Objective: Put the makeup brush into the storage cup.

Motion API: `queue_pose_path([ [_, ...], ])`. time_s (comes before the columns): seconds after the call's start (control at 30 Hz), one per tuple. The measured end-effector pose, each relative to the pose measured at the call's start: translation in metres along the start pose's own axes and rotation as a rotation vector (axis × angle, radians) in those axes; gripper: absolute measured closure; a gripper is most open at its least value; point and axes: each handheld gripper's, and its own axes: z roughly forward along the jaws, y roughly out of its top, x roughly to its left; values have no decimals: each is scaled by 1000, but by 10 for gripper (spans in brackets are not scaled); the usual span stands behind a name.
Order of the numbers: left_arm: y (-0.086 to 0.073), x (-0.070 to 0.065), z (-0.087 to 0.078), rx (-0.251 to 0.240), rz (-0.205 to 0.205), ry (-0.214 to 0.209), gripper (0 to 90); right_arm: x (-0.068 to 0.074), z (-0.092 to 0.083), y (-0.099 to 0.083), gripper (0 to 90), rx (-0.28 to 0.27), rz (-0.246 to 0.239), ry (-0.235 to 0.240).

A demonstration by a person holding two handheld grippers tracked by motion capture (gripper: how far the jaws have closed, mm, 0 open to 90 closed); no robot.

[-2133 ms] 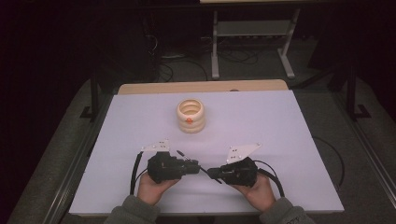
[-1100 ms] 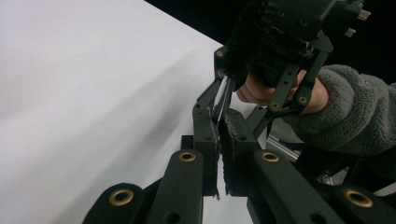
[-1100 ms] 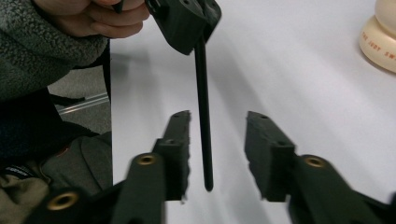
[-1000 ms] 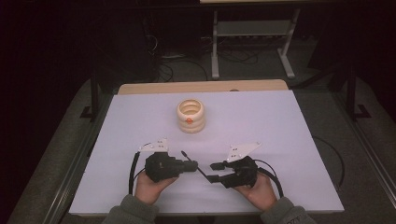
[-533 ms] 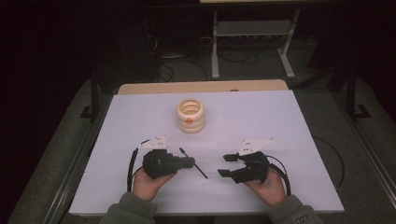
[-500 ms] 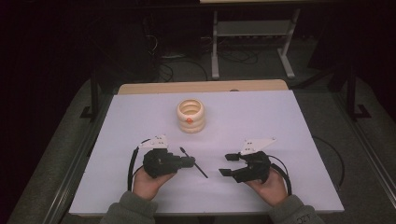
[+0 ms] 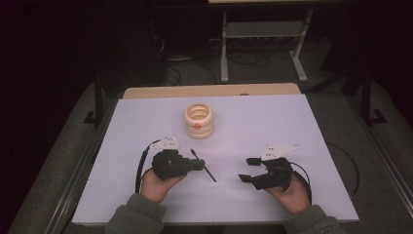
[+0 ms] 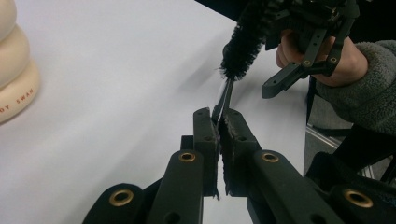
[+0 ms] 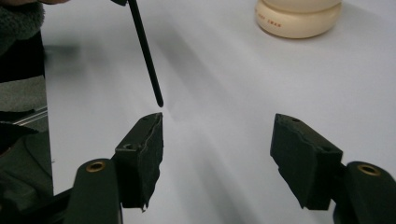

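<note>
A thin black brush [image 7: 209, 174] with a bristly head [image 8: 243, 42] is clamped by its stem in my left gripper [image 7: 199, 165], low on the white table. In the left gripper view the jaws [image 8: 218, 119] are shut tight on the stem. To the right, my right gripper [image 7: 246, 169] stands open with nothing in it. In the right gripper view the brush's smooth handle [image 9: 144, 51] slants down, its tip just above the left jaw of my right gripper [image 9: 217, 140]. A cream ringed container [image 7: 198, 121] stands upright beyond both grippers.
The white table top [image 7: 292, 126] has bare room on all sides of the grippers. The cream container [image 9: 299, 18] has small orange lettering near its base [image 8: 14, 74]. Dark floor, cables and a metal stand [image 7: 263, 44] lie behind the table.
The grippers were close together near the table's front. My right gripper has opened and drawn off to the right; my left gripper stays shut on the brush.
</note>
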Motion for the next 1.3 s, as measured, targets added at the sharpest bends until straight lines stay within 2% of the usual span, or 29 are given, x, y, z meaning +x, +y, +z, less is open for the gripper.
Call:
queue_pose_path([
  [0.37,24,5,-4,9,23,23,857,-11,-17,-10,301,-14,39,-58],
  [0.77,45,15,-7,25,25,35,857,-24,-30,-20,269,-16,85,-95],
  [1.3,79,30,-26,2,23,78,857,-25,-31,-20,240,-21,66,-138],
])
